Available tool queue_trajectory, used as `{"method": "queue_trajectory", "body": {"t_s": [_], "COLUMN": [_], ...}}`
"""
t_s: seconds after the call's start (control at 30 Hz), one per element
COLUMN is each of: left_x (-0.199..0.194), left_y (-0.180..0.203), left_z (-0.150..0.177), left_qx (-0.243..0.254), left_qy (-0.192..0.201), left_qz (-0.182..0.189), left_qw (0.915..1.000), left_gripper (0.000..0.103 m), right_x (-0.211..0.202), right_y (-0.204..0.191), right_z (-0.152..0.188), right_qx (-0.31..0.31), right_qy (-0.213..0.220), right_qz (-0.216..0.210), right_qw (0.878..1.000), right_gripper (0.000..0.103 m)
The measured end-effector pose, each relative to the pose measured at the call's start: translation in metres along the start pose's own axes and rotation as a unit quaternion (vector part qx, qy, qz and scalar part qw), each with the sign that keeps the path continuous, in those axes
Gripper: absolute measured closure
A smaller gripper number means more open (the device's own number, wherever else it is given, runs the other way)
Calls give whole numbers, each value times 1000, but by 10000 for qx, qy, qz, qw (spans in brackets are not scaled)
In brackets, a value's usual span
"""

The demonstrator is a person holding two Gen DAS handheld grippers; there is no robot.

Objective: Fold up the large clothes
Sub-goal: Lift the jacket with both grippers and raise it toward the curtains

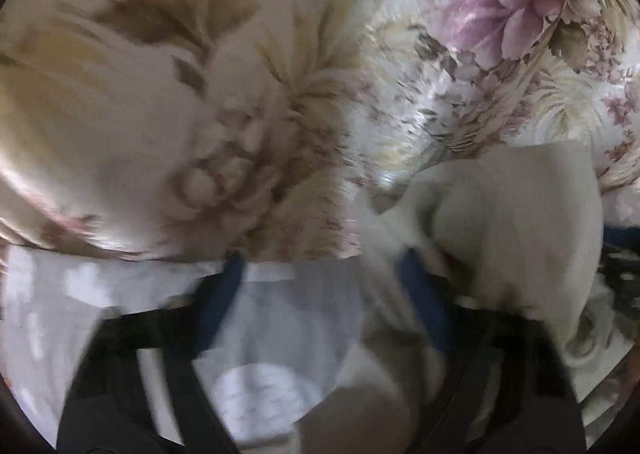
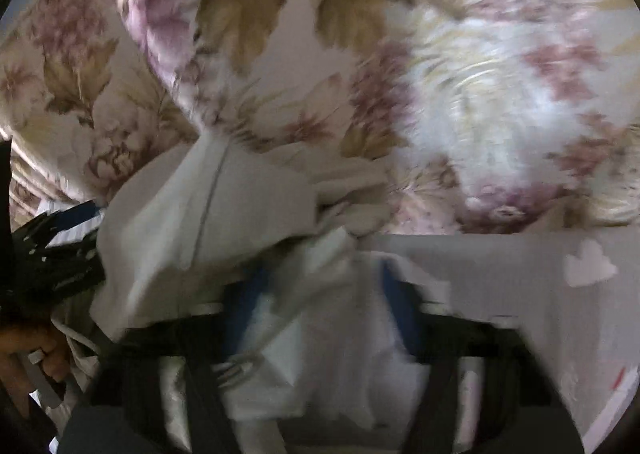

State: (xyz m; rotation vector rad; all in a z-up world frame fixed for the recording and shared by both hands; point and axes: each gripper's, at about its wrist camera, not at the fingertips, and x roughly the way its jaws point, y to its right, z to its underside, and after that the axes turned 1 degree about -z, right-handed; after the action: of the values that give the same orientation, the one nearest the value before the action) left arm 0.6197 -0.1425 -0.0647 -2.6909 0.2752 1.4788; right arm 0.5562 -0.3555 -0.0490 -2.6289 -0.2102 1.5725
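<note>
Nearest the left wrist camera, the left hand-held gripper (image 1: 320,266) has its blue-padded fingers spread wide apart. Pale cloth lies beneath and between them, but the pads are not closed on it, so it reads as released. Motion blur keeps me from saying whether the right-side finger touches the fabric bunched against it.

Nearest the right wrist camera, the right hand-held gripper (image 2: 320,274) also has its blue fingers apart, with folds of the white garment (image 2: 192,222) heaped up between and over them. Whether the fingers pinch any layer I cannot tell; the cloth hides the pads.

The garment is a large, pale piece lying on the bed. In the left view its raised bundle (image 1: 516,222) sits just to the right of the left hand-held gripper, touching or nearly so; in the right view the same mound rises ahead and to the left, with a seam running up it roughly away from the camera. So the bulk of the cloth lies between the two grippers, and the right one, buried in it, seems nearer. At the far left of the right view, a hand with a ring (image 2: 36,358) holds the other tool.

Beyond everything spreads the floral bedspread (image 1: 520,14), pink blooms and tan leaves.
</note>
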Motion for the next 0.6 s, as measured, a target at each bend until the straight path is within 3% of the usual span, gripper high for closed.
{"method": "queue_trajectory", "body": {"t_s": [0.03,0.07,0.13,0.23,0.37,0.47,0.6], "left_x": [1,0,-5,-32,-104,-158,-211], "left_y": [1,4,13,8,-10,-22,-33], "left_z": [-1,-2,-3,-6,-1,26,104], "left_qx": [-35,3,238,158,153,188,351], "left_qy": [-15,-6,87,453,1157,1551,1818], "left_qz": [213,295,162,240,436,619,871], "left_qw": [9998,9996,9995,9986,9922,9858,9788], "left_gripper": [90,102,103,103,103,103,103], "right_x": [0,-2,-10,-41,-103,-150,-191], "right_y": [-4,-7,-11,-18,-31,-40,-45], "right_z": [0,0,-2,-3,11,44,114], "right_qx": [-37,-66,-29,-118,-449,-868,-1508], "right_qy": [17,72,243,682,1376,1849,2164], "right_qz": [-73,-70,-142,-286,-624,-988,-1369], "right_qw": [10000,9999,9996,9972,9875,9739,9548], "right_gripper": [85,92,95,96,96,96,96]}}
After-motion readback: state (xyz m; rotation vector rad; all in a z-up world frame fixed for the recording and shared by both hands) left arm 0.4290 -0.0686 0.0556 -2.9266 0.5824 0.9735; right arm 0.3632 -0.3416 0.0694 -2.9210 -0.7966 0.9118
